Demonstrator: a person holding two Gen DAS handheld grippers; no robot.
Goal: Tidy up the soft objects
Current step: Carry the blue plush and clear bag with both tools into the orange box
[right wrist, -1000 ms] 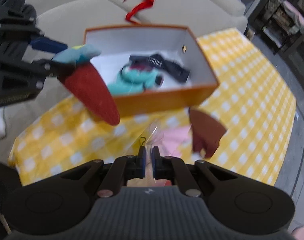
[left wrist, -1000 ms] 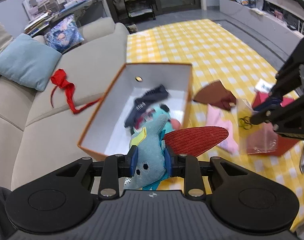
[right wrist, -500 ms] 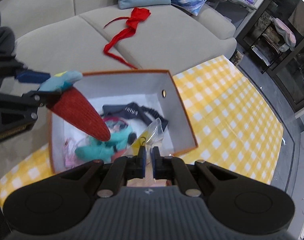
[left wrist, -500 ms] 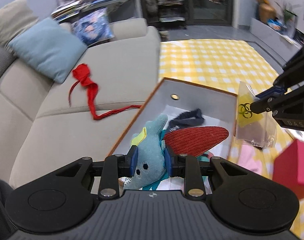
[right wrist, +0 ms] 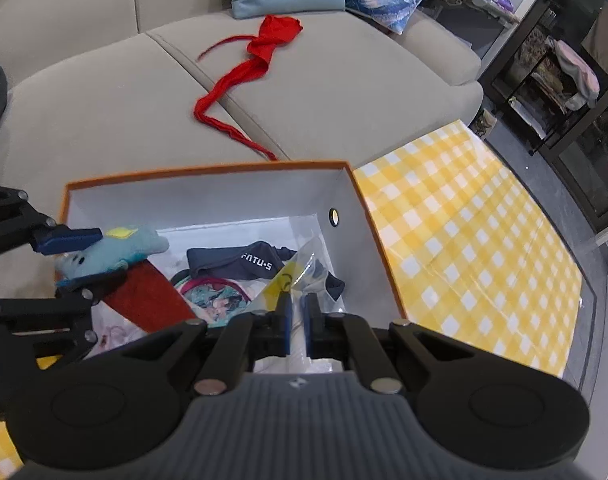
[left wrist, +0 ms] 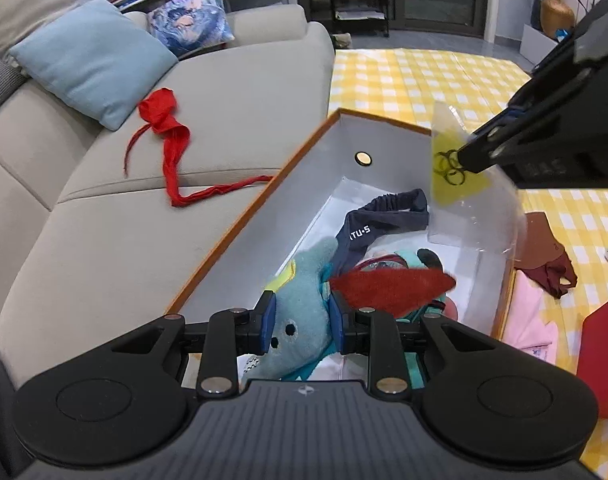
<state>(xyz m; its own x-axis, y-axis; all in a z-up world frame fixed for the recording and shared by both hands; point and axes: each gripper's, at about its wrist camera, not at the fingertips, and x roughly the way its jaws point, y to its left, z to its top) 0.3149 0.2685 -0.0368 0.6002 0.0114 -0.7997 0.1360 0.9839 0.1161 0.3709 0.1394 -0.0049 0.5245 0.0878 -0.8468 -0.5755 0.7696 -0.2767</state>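
An orange-rimmed box (left wrist: 259,200) (right wrist: 360,196) with white walls stands on the yellow checked cloth beside the sofa. My left gripper (left wrist: 302,322) (right wrist: 81,258) is shut on a teal plush toy (left wrist: 304,308) (right wrist: 111,252) with a red corduroy part (left wrist: 388,286) (right wrist: 147,300), held over the box's near end. My right gripper (right wrist: 296,314) (left wrist: 464,156) is shut on a clear plastic bag (left wrist: 472,208) (right wrist: 304,264) with a yellow label, hanging over the box. Inside lie a navy headband (left wrist: 384,222) (right wrist: 239,264) and other soft items.
A red ribbon (left wrist: 171,148) (right wrist: 247,68) lies on the grey sofa (left wrist: 123,220), with a light blue cushion (left wrist: 91,56) and a patterned cushion (left wrist: 191,20) behind. On the checked cloth (right wrist: 464,240) right of the box are a maroon cloth (left wrist: 544,252), a pink cloth (left wrist: 528,316) and a red box (left wrist: 602,344).
Both grippers have moved from beside the box to over it, carrying the plush toy and the plastic bag. The left one also sank toward the box.
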